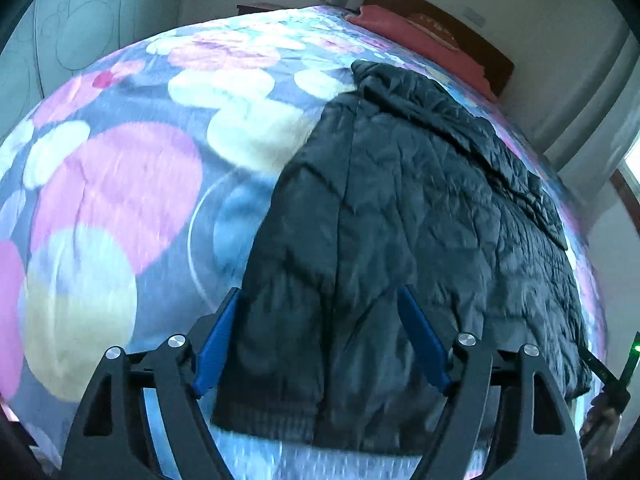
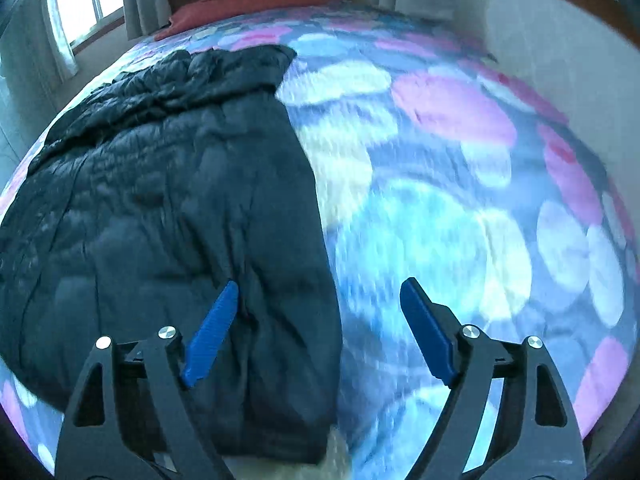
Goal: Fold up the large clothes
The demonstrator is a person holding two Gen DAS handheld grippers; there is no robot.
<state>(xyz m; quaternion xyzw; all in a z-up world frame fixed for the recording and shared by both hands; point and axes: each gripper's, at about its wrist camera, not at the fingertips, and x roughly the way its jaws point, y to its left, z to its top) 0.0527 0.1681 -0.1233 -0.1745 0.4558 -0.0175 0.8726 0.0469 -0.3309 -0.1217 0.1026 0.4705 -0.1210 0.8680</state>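
A dark puffy quilted jacket (image 1: 420, 208) lies folded lengthwise on a bed with a dotted bedspread (image 1: 120, 184). In the left wrist view my left gripper (image 1: 320, 296) hovers above the jacket's near left part by the ribbed hem, jaws wide apart, nothing pinched between the blue fingers (image 1: 218, 344). In the right wrist view the jacket (image 2: 160, 200) fills the left half. My right gripper (image 2: 318, 288) stands open over its right edge, one blue finger (image 2: 212, 332) above the fabric, the other above the bedspread (image 2: 460, 184).
A red pillow (image 2: 240, 4) and a wooden headboard (image 1: 448, 28) are at the far end of the bed. Curtains and a window (image 2: 84, 4) stand beyond. At the right edge of the left wrist view, a hand holds the other gripper's handle (image 1: 612, 376).
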